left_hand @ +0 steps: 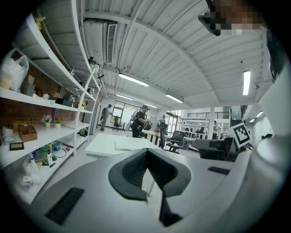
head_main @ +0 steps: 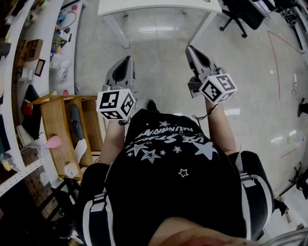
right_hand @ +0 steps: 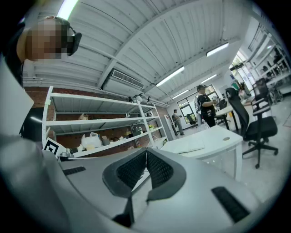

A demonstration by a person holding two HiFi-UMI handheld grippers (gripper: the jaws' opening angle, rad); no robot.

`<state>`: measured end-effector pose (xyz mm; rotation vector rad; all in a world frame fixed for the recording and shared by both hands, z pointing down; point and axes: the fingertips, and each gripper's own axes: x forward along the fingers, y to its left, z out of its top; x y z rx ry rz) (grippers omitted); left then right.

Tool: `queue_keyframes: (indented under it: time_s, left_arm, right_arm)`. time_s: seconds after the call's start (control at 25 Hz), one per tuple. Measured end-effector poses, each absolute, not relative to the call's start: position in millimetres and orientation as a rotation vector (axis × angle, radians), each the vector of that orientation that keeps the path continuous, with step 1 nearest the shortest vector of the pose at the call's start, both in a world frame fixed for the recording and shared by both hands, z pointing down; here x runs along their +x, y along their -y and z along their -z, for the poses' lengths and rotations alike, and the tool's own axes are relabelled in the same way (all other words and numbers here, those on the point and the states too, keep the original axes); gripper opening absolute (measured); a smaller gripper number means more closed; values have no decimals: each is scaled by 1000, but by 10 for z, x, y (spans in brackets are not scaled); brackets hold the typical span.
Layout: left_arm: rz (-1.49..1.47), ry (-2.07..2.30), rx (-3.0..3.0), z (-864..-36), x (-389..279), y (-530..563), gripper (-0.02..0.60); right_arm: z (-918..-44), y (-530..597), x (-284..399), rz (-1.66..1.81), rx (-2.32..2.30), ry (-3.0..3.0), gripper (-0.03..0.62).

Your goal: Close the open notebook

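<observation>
Here the person stands on the pale floor [head_main: 159, 53] with both arms out, a gripper in each hand, both held level and pointing toward 12 o'clock in the head view. The left gripper [head_main: 127, 61] has its jaws fully together: in the left gripper view the two dark ribbed pads meet at their tips with nothing between them. The right gripper [head_main: 192, 50] is the same, its pads pressed tip to tip and holding nothing. The open notebook [left_hand: 129, 146] lies flat on a white tabletop [head_main: 159, 6] well ahead of both grippers, its pages spread. In the left gripper view it sits just above the jaw tips toward 11 o'clock, and in the right gripper view it shows toward 2 o'clock of the jaw tips, near that tabletop's closer edge. Neither gripper touches the notebook or the tabletop; bare floor lies between them. The head view catches only the near edge and legs of the tabletop at 12 o'clock, so the notebook itself does not appear there. White shelves [head_main: 45, 29] loaded with small items run along the 9 to 11 o'clock side, and a wooden rack [head_main: 57, 129] stands at 9 o'clock beside the person's left leg. A black office chair [head_main: 239, 13] stands at 1 o'clock, just right of the tabletop. Farther back, another person in dark clothes [right_hand: 207, 107] stands among other desks.
</observation>
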<state>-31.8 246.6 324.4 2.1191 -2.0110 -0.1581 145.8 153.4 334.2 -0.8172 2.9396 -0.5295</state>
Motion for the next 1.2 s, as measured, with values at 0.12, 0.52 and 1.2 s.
queue_keyframes:
  time_s: [0.12,0.52,1.2]
  left_arm:
    - [178,1988,2122,-3270,-600,-2370,12]
    - [202,1931,2143,-3427,-1094,-2102,12]
    - [220,1987,2118,-3396,-1572,-1368,12]
  right_arm:
    - [-3370,-1422,1210,537,-860,-2924,9]
    - [-3567,-1289,879,512,-986,-2960,9]
    - [-3751,-138,142,528,-852,-3011,9]
